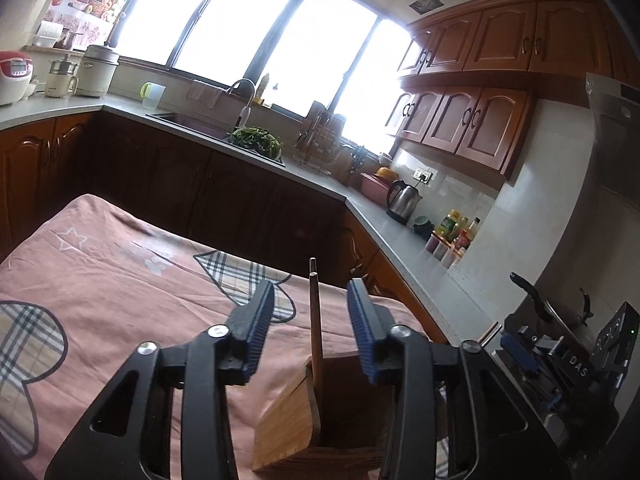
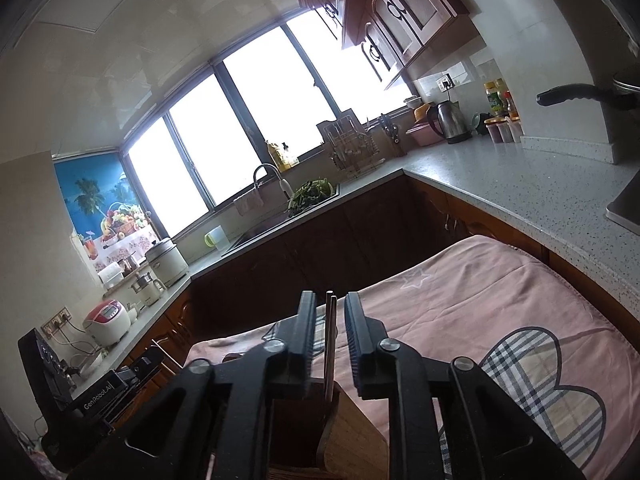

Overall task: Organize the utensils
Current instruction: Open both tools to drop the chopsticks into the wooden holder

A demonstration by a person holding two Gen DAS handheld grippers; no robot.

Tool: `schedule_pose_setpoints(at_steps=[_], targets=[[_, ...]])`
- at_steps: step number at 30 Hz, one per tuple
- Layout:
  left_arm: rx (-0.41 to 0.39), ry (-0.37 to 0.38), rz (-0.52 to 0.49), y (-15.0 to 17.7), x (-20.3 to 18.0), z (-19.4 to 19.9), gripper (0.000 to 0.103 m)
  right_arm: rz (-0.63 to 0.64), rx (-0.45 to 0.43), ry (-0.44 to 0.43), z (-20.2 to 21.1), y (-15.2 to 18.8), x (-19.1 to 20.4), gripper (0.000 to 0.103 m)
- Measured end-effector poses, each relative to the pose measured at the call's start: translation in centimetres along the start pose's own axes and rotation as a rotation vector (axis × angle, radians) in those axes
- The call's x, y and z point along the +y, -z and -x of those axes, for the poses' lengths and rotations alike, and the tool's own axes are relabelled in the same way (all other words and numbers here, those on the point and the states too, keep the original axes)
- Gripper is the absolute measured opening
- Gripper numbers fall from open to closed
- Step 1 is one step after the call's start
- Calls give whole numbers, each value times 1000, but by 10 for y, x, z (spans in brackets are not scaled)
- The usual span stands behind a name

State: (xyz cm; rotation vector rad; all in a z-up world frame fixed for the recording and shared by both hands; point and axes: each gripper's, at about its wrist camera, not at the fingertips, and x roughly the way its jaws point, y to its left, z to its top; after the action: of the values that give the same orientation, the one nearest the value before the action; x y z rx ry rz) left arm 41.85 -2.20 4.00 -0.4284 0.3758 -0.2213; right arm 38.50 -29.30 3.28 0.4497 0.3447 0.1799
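Left gripper (image 1: 310, 316): jaws roughly half open, gripping nothing. Between them, touching neither pad, a brown chopstick (image 1: 315, 340) stands upright in the wooden utensil holder (image 1: 304, 412). A second, darker stick tip shows just behind it.

Right gripper (image 2: 330, 328): jaws part open, also free of load. A thin dark chopstick (image 2: 330, 344) stands between them, clear of both pads, its lower end inside the holder (image 2: 352, 432).

Judgement: the release step looks done; both sticks appear seated. To finish well, each gripper should probably back straight along its own axis, jaws kept apart, so no pad drags a stick sideways or tips the holder.

Room: the holder sits at the near end of the pink cloth (image 1: 120, 264). The cloth is open to the far side. The table's far edge drops off before the dark cabinets (image 1: 180, 176). The right gripper's body appears just to the right in the left view, so clearance between the hands is tight.
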Motion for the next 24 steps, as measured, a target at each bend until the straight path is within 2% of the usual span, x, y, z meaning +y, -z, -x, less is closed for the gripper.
schedule_pose_setpoints(at_steps=[2, 5, 8, 12, 19, 24], targets=[[-6, -2, -1, -1, 1, 6, 52, -23, -15, -20, 6, -2, -3, 76], [3, -7, 2, -2, 2, 13, 61, -31, -30, -27, 16, -5, -3, 80], [11, -7, 11, -2, 5, 22, 67, -40, -29, -38, 24, -6, -2, 90], [23, -19, 6, -1, 5, 37, 80, -33, -23, -39, 34, -6, 2, 91], [55, -30, -3, 4, 8, 70, 87, -26, -1, -47, 55, 0, 10, 91], [77, -40, -1, 14, 13, 100, 89, 2, 20, -53, 79, 11, 18, 95]])
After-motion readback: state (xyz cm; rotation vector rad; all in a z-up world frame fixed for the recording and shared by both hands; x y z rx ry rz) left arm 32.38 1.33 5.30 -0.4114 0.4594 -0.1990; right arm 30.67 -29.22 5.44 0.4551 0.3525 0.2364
